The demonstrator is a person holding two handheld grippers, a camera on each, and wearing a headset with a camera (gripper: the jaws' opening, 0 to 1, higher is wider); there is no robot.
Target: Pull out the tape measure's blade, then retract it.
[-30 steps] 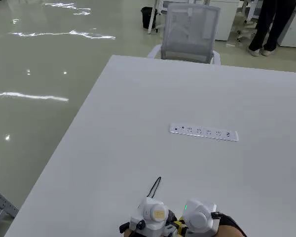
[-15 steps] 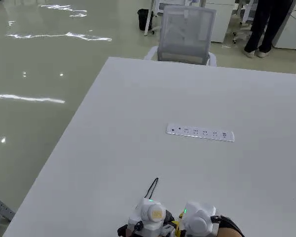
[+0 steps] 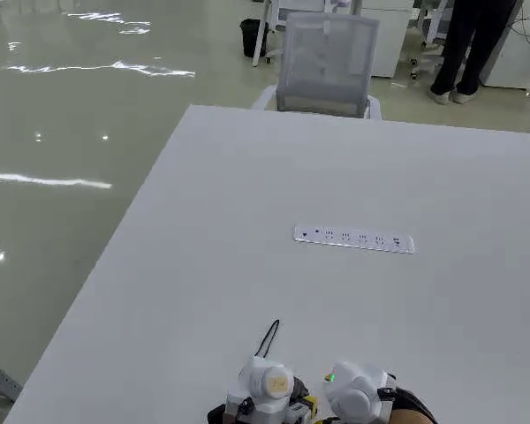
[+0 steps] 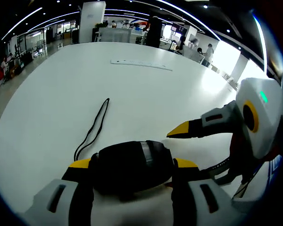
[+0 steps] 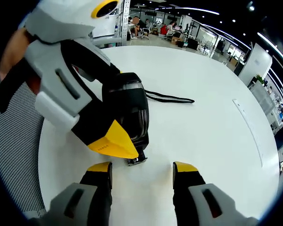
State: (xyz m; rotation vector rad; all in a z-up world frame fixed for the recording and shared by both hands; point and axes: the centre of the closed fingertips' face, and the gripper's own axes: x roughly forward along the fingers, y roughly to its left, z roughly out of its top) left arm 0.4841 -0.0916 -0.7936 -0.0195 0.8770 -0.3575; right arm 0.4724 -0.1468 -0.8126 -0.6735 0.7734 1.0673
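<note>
L tool (image 4: 132, 164) clamps tape measure (image 5: 130, 106) case, bottom centre of left gripper view. R tool (image 5: 142, 167) wide, blade hook (image 5: 137, 160) just ahead, ungripped. Blade not out yet; pull + retract both left.

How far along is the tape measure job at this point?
Done: the left gripper is shut on the tape measure, holding its black case. In hand: the right gripper is open, with the blade hook just ahead of its jaws, not gripped. Left: the pull and the retraction; no blade looks drawn out yet.
</note>
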